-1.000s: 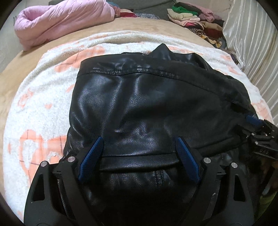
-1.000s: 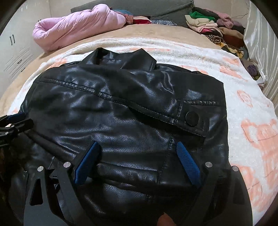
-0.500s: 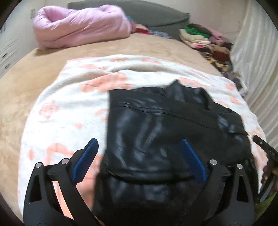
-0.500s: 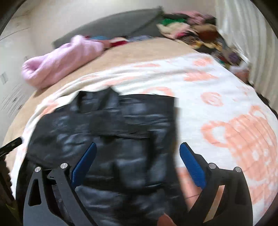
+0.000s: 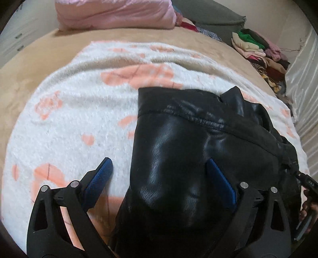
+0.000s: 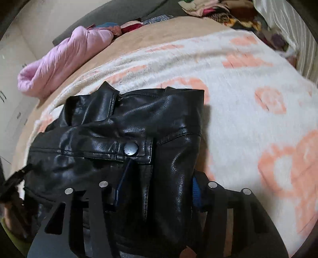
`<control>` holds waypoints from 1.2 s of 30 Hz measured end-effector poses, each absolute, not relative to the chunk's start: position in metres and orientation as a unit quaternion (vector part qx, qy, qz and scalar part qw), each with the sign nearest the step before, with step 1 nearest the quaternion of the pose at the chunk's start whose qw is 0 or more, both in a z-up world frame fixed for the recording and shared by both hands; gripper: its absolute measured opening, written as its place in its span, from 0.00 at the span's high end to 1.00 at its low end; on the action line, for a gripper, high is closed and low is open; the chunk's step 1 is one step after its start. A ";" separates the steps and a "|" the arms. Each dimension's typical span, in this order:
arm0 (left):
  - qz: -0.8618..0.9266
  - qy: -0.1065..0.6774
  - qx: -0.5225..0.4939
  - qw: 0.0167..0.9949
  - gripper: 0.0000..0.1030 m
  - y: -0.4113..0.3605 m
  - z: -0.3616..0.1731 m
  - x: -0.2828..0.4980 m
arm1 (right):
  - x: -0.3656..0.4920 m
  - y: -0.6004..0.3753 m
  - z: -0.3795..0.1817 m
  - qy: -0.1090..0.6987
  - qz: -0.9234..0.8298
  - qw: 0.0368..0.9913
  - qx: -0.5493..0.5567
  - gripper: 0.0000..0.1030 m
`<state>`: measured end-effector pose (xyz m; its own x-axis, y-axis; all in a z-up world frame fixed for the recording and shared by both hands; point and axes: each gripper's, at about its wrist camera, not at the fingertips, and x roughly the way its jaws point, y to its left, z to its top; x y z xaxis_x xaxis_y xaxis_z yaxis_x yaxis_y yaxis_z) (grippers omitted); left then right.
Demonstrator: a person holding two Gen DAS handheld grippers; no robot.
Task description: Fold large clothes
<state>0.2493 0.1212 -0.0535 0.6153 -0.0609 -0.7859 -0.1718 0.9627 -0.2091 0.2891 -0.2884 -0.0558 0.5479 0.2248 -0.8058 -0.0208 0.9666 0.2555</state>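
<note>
A black leather jacket [image 5: 198,142] lies folded on a white blanket with orange flowers [image 5: 79,123]. My left gripper [image 5: 165,178] is open, its blue pads straddling the jacket's left edge, one pad over the blanket. In the right wrist view the jacket [image 6: 123,127] shows a snap button [image 6: 130,148]. My right gripper [image 6: 157,188] has closed in on the jacket's right edge; leather fills the gap between the pads. The right gripper also shows at the left wrist view's right edge [image 5: 306,180].
A pink quilted bundle [image 5: 115,13] lies at the head of the tan bed [image 5: 29,65]. A pile of folded clothes [image 5: 256,47] sits at the back right. A shiny curtain [image 5: 304,65] runs along the right side. Cabinets stand at left.
Both grippers pulled back and apart to the jacket's side edges. The right gripper went from wide open to closed on the jacket's right edge. The left stayed open.
</note>
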 end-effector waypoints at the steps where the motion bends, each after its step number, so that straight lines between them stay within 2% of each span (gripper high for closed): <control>1: 0.035 0.435 -0.131 0.890 0.14 0.120 -0.052 0.251 | 0.294 -0.286 -0.056 0.469 0.071 0.874 0.104 0.51; 6: 0.035 0.433 -0.124 0.892 0.14 0.115 -0.045 0.252 | 0.304 -0.286 -0.058 0.468 0.074 0.876 0.093 0.51; 8: 0.034 0.434 -0.116 0.893 0.14 0.112 -0.044 0.251 | 0.300 -0.288 -0.057 0.460 0.075 0.880 0.091 0.48; 11: 0.027 0.429 -0.118 0.895 0.14 0.110 -0.037 0.245 | 0.287 -0.289 -0.045 0.444 0.063 0.889 0.090 0.36; 14: 0.025 0.423 -0.113 0.899 0.14 0.107 -0.028 0.240 | 0.271 -0.288 -0.030 0.420 0.064 0.902 0.077 0.18; 15: 0.024 0.422 -0.112 0.899 0.13 0.107 -0.024 0.238 | 0.265 -0.286 -0.024 0.413 0.066 0.906 0.071 0.11; 16: 0.024 0.420 -0.112 0.900 0.09 0.106 -0.021 0.235 | 0.259 -0.285 -0.019 0.406 0.067 0.909 0.067 0.09; 24: 0.018 0.416 -0.105 0.903 0.09 0.094 0.004 0.219 | 0.225 -0.278 0.007 0.377 0.088 0.919 0.069 0.04; 36: -0.014 0.397 -0.081 0.914 0.09 0.063 0.030 0.181 | 0.179 -0.269 0.029 0.356 0.114 0.926 0.056 0.04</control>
